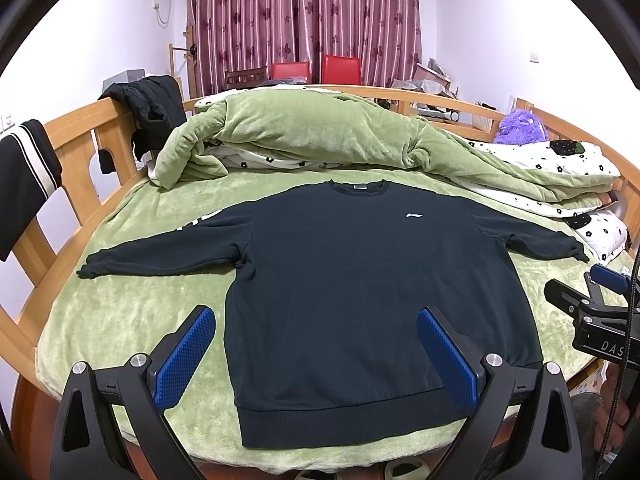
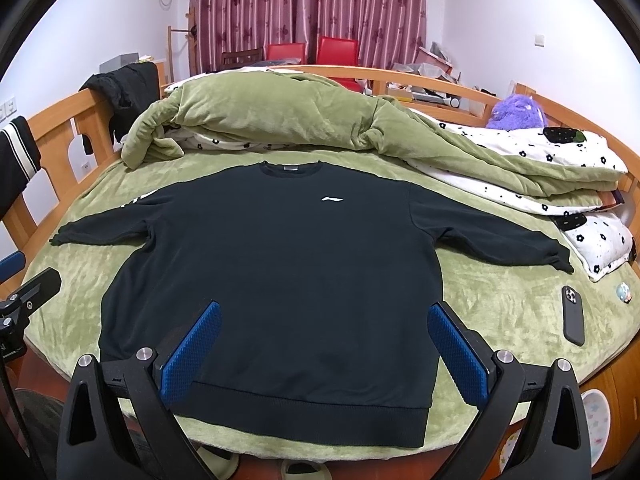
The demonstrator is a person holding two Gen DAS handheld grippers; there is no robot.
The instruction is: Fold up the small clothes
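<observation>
The sweatshirt (image 1: pixel 360 280) lies flat and face up on the green bedspread (image 1: pixel 120 320), collar toward the far end of the bed, hem (image 1: pixel 352 420) at the near edge, both sleeves spread sideways. No fold has been made yet.

Expect a soft, limp, medium-weight knit. It will not hold a shape: any part you lift will sag and drag the rest across the plush bedspread, which is likely to grip the fabric somewhat. The ribbed hem and the cuffs look thicker and should give the firmest bite.

Take hold at an edge, not mid-panel. Suggested points: the left cuff (image 1: pixel 86 270) and the right cuff (image 2: pixel 564 266) for bringing the sleeves inward, then the two hem corners. Pinch a single layer stack cleanly so you do not catch the bedspread beneath.

Your left tool (image 1: pixel 316 354) is released, blue pads spread wide over the lower left body of the sweatshirt, grasping nothing. Your right tool (image 2: pixel 324 350) is likewise released and empty, over the lower right body.

A phone (image 2: pixel 573 314) lies on the bedspread just beyond the right sleeve; keep the sleeve clear of it. The bunched quilt (image 1: pixel 320 132) sits behind the collar.
</observation>
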